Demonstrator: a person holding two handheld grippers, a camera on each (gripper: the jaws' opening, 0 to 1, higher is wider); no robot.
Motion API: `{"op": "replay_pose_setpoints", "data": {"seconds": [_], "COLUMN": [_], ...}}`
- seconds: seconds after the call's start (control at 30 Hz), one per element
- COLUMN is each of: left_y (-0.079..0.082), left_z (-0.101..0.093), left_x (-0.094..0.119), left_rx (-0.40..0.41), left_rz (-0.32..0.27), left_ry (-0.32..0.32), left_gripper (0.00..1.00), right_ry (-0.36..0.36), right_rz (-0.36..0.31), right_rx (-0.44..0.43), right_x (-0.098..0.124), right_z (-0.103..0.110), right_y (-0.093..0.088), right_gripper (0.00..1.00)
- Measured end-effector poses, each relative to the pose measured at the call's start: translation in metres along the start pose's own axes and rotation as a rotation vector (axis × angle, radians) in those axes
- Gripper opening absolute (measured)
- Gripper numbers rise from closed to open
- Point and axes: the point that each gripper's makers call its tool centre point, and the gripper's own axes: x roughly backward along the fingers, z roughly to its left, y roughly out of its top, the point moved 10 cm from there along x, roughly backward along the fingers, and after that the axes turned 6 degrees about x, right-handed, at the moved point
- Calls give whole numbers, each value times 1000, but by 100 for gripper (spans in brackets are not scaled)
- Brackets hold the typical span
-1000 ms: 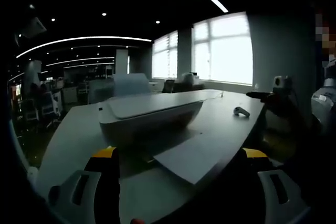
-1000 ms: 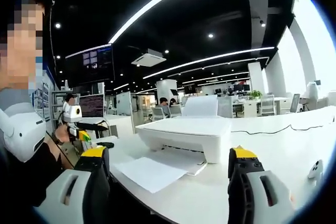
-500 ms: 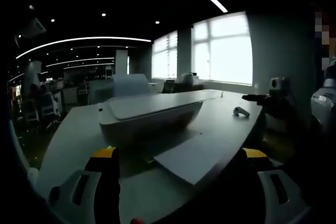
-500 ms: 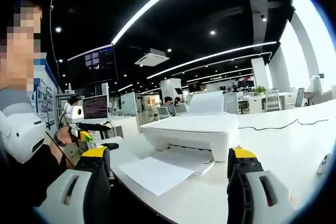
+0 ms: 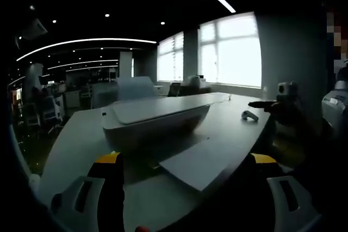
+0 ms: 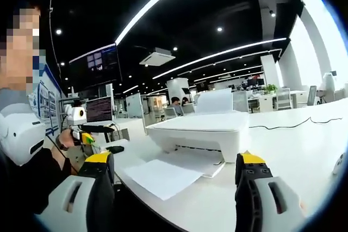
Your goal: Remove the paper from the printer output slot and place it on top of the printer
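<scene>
**Paper not yet gripped**

The paper (image 6: 163, 177) is seen lying in the output slot of the printer (image 6: 206, 134), at 6 o'clock from it. Both the right gripper (image 6: 171, 199) and left gripper (image 5: 187, 194) are held open, empty. An approach is judged necessary next.

The left gripper view looks along the table (image 5: 234, 134) from one end of the printer (image 5: 155, 115), toward bright windows, with its own spread jaws at the bottom. The right gripper view faces the printer (image 6: 204, 134) front from near the table (image 6: 293, 150) edge, open office behind. Both share the printer, the paper (image 5: 198, 161) (image 6: 160, 177) lying before it, and the tabletop.
</scene>
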Motion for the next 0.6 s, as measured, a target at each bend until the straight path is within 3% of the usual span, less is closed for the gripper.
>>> {"op": "replay_pose_setpoints", "data": {"seconds": [0.6], "left_y": [0], "left_z": [-3], "left_x": [0], "left_rx": [-6], "left_rz": [0], "left_ry": [-4], "left_gripper": [97], "right_ry": [20], "right_rz": [33], "right_rx": [-11], "right_x": [-12], "right_z": [3], "right_y": [-10], "right_gripper": [87]}}
